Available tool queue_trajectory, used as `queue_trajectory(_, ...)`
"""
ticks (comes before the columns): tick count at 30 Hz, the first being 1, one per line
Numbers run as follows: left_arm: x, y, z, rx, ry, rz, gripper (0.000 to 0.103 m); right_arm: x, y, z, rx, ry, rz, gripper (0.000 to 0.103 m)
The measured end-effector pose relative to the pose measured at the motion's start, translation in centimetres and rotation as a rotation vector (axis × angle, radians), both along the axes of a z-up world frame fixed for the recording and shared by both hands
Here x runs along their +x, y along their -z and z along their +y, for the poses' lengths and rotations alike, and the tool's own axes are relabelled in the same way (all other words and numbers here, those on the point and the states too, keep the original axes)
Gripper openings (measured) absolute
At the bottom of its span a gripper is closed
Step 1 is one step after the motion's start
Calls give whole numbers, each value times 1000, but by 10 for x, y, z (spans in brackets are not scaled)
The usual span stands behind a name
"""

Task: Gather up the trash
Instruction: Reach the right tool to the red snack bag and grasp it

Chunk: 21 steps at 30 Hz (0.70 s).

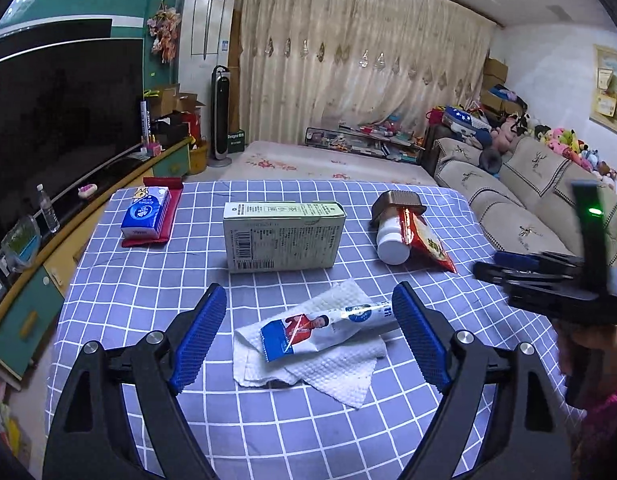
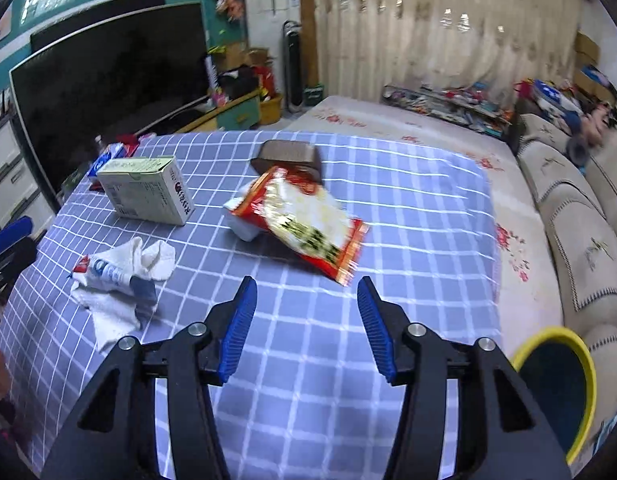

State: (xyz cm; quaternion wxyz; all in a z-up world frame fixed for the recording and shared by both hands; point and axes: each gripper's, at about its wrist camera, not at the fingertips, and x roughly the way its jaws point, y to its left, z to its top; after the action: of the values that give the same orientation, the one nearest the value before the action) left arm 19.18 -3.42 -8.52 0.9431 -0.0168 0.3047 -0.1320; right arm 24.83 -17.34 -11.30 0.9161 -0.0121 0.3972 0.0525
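My left gripper [image 1: 308, 336] stands wide, empty, straddling the toothpaste tube [image 1: 328, 326] on the crumpled paper towel [image 1: 308, 364]; I should drop squarely and pinch both together. My right gripper [image 2: 304, 320], half-spread and empty, faces the red snack bag [image 2: 304, 216] further on the checked tablecloth [image 2: 388, 200].

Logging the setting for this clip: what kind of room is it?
Most likely a home living room. A large dark television stands on a low cabinet on one side, a fabric sofa piled with plush toys runs along the other, and long cream curtains cover the far wall.
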Motion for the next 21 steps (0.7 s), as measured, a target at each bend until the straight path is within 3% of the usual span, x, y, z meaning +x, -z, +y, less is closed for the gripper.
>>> queue_trajectory(10,-3,1,-9,-30,27,-6,86,47,31,12,-91,11,49,50)
queue_trajectory(21,13,17,-9,-88,58,2,86,69,45,23,-149,25,61,50)
